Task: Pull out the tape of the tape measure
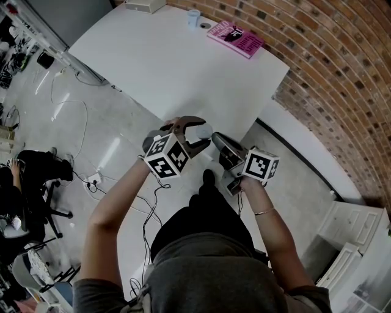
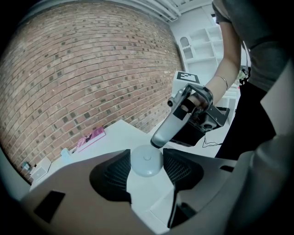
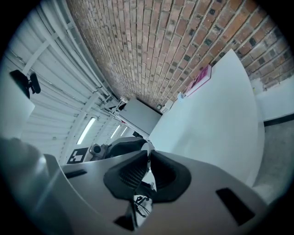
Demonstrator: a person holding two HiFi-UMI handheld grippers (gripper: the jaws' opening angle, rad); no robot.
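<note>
A round pale tape measure (image 1: pixel 201 130) (image 2: pixel 146 160) sits between the ribbed pads of my left gripper (image 1: pixel 194 132) (image 2: pixel 146 164), which is shut on its two sides above the near edge of the white table (image 1: pixel 171 67). My right gripper (image 1: pixel 213 137) (image 2: pixel 157 141) points its tip at the case's right rim and touches it. In the right gripper view its jaws (image 3: pixel 149 166) stand almost together, with only a thin pale sliver between the pads, which looks like the tape's end. No pulled-out tape shows.
A pink book (image 1: pixel 235 38) and a small pale cup (image 1: pixel 193 18) lie at the table's far end. A brick wall (image 1: pixel 342 79) runs along the right. Cables (image 1: pixel 91 180) and a black chair (image 1: pixel 43 177) are on the floor at the left, white cabinets (image 1: pixel 354 244) at the lower right.
</note>
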